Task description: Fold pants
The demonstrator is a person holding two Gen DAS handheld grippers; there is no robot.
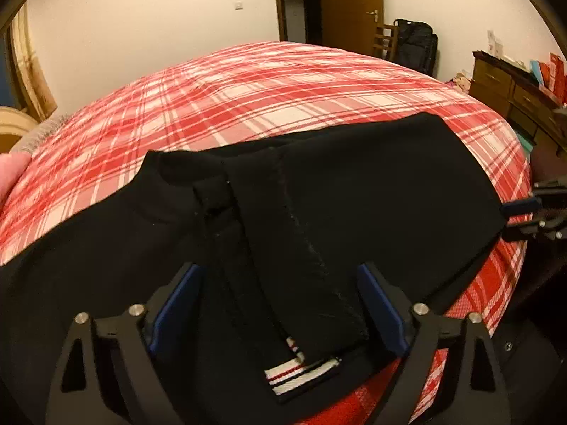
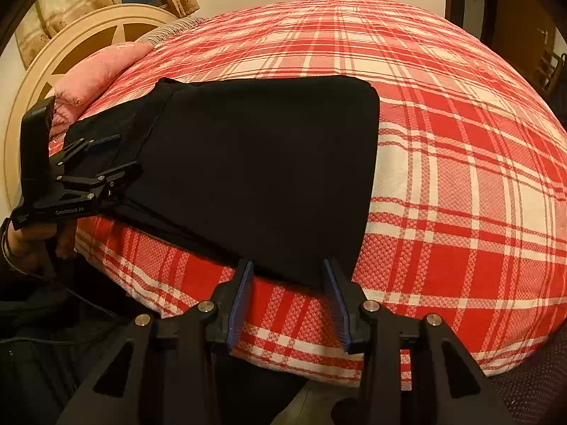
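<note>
One pair of black pants (image 2: 255, 163) on one plaid bed (image 2: 460, 177), two open-jawed grippers (image 1: 280, 301) (image 2: 287, 301).

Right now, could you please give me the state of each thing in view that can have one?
Black pants: folded, lying flat on the plaid bedspread.
Left gripper: open, fingers either side of the waistband end.
Right gripper: open, at the pants' near edge.
Door: open.
Dresser drawers: shut.
</note>
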